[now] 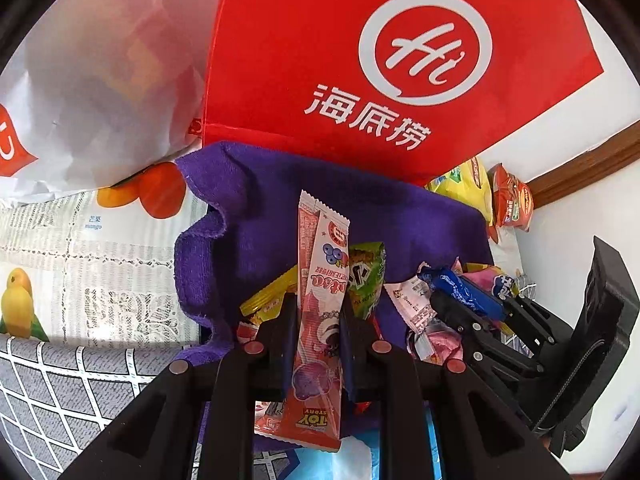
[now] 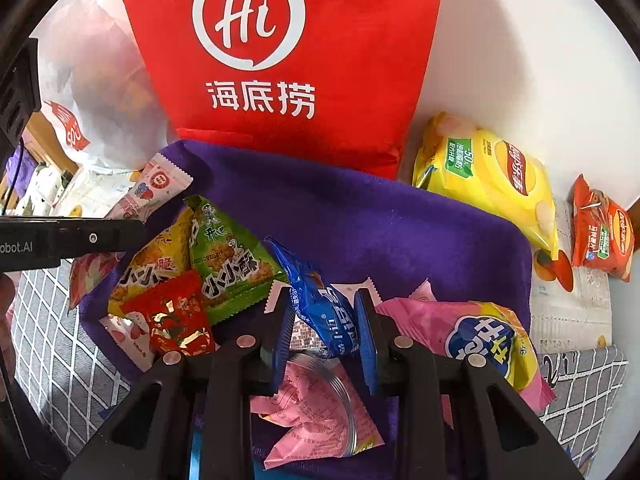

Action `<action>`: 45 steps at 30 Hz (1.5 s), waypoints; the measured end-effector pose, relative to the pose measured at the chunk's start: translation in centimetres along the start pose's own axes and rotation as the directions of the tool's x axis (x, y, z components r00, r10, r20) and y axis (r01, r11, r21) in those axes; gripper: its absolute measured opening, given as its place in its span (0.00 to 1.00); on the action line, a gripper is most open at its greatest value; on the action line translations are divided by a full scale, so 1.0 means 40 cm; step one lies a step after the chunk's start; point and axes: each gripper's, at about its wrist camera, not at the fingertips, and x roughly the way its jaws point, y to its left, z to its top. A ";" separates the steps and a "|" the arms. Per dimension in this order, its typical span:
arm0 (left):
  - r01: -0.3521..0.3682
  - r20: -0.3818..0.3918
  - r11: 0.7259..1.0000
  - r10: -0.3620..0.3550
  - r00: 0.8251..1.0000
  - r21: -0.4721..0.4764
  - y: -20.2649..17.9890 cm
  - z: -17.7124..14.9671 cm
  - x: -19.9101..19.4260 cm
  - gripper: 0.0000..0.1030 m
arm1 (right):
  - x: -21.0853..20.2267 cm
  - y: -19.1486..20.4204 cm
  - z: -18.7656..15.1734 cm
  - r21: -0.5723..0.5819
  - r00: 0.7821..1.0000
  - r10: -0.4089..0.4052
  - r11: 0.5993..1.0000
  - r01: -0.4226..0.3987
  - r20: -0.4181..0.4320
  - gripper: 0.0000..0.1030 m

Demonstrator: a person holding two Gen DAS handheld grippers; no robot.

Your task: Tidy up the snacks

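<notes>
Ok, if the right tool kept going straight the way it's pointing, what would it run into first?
Probably the purple towel just ahead of the right tool, which is shut on the blue packet. Beyond the towel stands the red bag. Depth is hard to judge in this fisheye view.

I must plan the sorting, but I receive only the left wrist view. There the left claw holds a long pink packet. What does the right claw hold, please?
Observer: The right claw is shut on a blue snack packet, above the purple towel.
Operator: On my right edge I see only a part of a yellow bag. What is it?
Observer: It is a yellow chip bag lying beside the red Haidilao bag, with a smaller orange chip bag to its right.
Operator: Is something under the right claw?
Observer: Yes, a pink packet lies on the towel directly below it.
</notes>
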 end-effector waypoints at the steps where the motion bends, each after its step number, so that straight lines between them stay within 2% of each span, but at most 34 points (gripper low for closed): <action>1: -0.001 -0.004 1.000 0.001 1.000 -0.001 0.000 0.001 0.003 0.18 | 0.002 0.000 -0.001 -0.001 1.000 -0.001 1.000 0.001 -0.002 0.29; 16: -0.002 -0.021 1.000 0.002 1.000 0.008 -0.014 -0.006 0.031 0.18 | 0.009 0.004 0.006 0.017 1.000 -0.003 1.000 0.004 -0.018 0.32; 19: -0.003 -0.023 1.000 0.003 1.000 0.005 -0.011 -0.006 0.027 0.18 | 0.003 0.000 0.007 0.015 1.000 0.006 1.000 -0.006 -0.013 0.40; 20: -0.002 -0.021 1.000 0.002 1.000 0.008 -0.013 -0.006 0.026 0.18 | 0.001 0.002 0.007 0.012 1.000 0.006 1.000 -0.006 -0.012 0.46; 24: -0.002 -0.030 1.000 0.002 1.000 0.019 -0.020 -0.008 0.025 0.18 | -0.012 0.010 0.005 -0.003 1.000 -0.002 1.000 0.002 0.006 0.48; 27: 0.019 -0.041 1.000 -0.019 0.999 0.002 -0.014 -0.006 0.014 0.22 | -0.026 0.007 0.007 0.017 1.000 0.018 1.000 -0.018 0.016 0.50; 30: 0.026 -0.019 1.000 -0.026 0.999 0.004 -0.019 -0.008 -0.013 0.32 | -0.048 0.004 0.010 0.042 0.998 0.054 0.998 -0.055 0.039 0.54; 32: 0.034 -0.012 0.999 -0.034 0.999 0.017 -0.027 -0.011 -0.027 0.43 | -0.066 0.004 0.011 0.050 0.996 0.068 0.996 -0.071 0.059 0.54; 35: 0.057 0.004 0.997 -0.057 0.998 0.047 -0.049 -0.020 -0.054 0.50 | -0.103 0.009 0.010 0.045 0.995 0.058 0.997 -0.061 0.083 0.54; 40: 0.084 0.027 0.994 -0.086 0.996 0.076 -0.067 -0.031 -0.102 0.54 | -0.208 0.014 0.004 0.053 0.987 0.022 0.998 -0.030 0.157 0.55; 42: 0.103 0.043 0.993 -0.106 0.993 0.062 -0.061 -0.036 -0.127 0.55 | -0.260 0.011 -0.001 0.082 0.979 0.014 0.996 -0.031 0.202 0.63; 45: 0.137 0.049 0.989 -0.139 0.989 0.054 -0.064 -0.044 -0.157 0.56 | -0.325 0.007 -0.022 0.113 0.970 0.004 0.993 -0.032 0.244 0.67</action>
